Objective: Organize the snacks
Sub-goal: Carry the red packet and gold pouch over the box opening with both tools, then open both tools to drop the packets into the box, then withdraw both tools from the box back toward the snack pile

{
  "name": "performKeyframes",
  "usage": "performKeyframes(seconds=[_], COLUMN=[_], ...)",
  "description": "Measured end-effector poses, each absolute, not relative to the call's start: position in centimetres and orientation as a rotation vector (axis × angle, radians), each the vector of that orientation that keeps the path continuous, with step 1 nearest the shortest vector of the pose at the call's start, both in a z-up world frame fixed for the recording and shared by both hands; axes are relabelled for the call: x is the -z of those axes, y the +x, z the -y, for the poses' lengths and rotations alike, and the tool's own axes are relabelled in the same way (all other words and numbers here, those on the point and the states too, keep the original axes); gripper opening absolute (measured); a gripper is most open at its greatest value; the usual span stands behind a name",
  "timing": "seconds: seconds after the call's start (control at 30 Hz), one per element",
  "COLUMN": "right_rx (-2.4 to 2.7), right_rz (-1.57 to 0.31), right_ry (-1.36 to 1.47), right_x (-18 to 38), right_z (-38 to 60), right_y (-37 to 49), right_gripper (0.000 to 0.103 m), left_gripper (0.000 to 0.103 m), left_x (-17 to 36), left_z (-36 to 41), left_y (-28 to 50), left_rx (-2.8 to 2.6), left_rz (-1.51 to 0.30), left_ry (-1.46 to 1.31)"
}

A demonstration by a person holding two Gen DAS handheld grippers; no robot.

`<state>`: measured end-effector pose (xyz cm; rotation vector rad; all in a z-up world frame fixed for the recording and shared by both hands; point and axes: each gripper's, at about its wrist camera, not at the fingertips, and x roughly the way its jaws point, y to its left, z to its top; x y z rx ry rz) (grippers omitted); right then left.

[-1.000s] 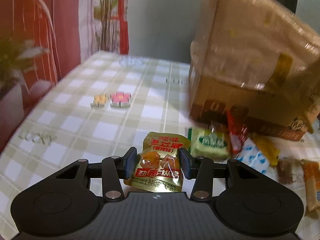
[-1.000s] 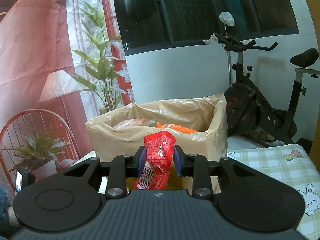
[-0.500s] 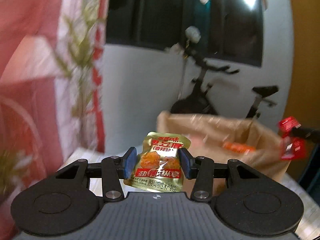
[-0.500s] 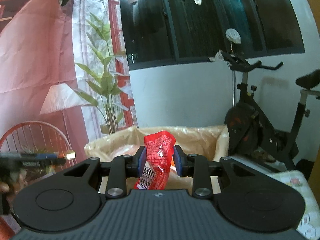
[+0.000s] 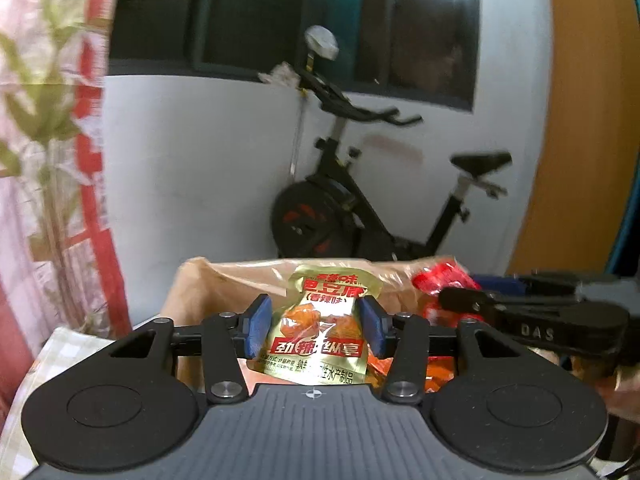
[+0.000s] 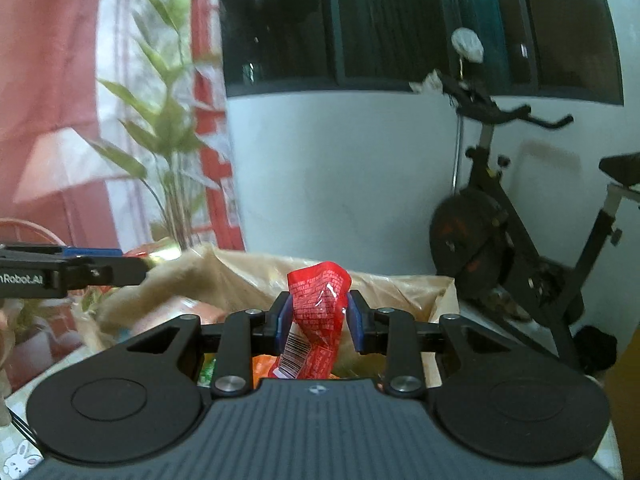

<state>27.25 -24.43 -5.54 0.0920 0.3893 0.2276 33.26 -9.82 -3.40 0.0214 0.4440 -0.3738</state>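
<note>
Tool in my left hand (image 5: 316, 330) has the gold snack pouch (image 5: 316, 328) upright between its blue pads, and the jaws are opening now; the left pad seems already a little apart from the foil, so the grip is loosening. Tool in my right hand (image 6: 316, 326) is closed tight on the red snack packet (image 6: 316, 320), which is pinched at its middle and crumpled there. I judge both packs light, soft and slippery, because foil slides easily; they are best taken across the flat middle, not by the thin sealed edge. The content may crush if I squeeze hard. Just beyond both tools, a little lower, stands the cardboard box with plastic liner (image 5: 224, 284), open at the top, with orange packs inside. Both snacks are over its opening or near it, I think. An exercise bike (image 5: 360, 208) stands behind the box
</note>
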Motion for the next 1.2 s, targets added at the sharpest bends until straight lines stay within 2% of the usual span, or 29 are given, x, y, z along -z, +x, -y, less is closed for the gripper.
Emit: performKeyframes(seconds=[0.07, 0.23, 0.77, 0.97, 1.2], right_rx=[-0.195, -0.168, -0.253, -0.282, -0.307], right_rz=[-0.417, -0.440, -0.325, -0.266, -0.346], right_ry=[0.092, 0.168, 0.241, 0.275, 0.230], right_x=[5.9, 6.3, 5.0, 5.4, 8.0], right_z=[24.3, 25.4, 25.3, 23.6, 22.0], right_y=[28.0, 28.1, 18.9, 14.4, 12.1], right_gripper=[0.040, 0.049, 0.049, 0.049, 0.049], left_gripper=[0.060, 0.060, 0.060, 0.060, 0.060], left_x=[4.1, 4.6, 2.6, 4.6, 8.0], left_z=[10.5, 9.4, 1.9, 0.6, 0.7], left_y=[34.4, 34.8, 26.5, 23.1, 21.7], left_rx=[0.384, 0.378, 0.307, 0.286, 0.282], left_rz=[-0.476, -0.490, -0.466, -0.484, -0.552], left_ry=[0.052, 0.030, -0.022, -0.029, -0.053])
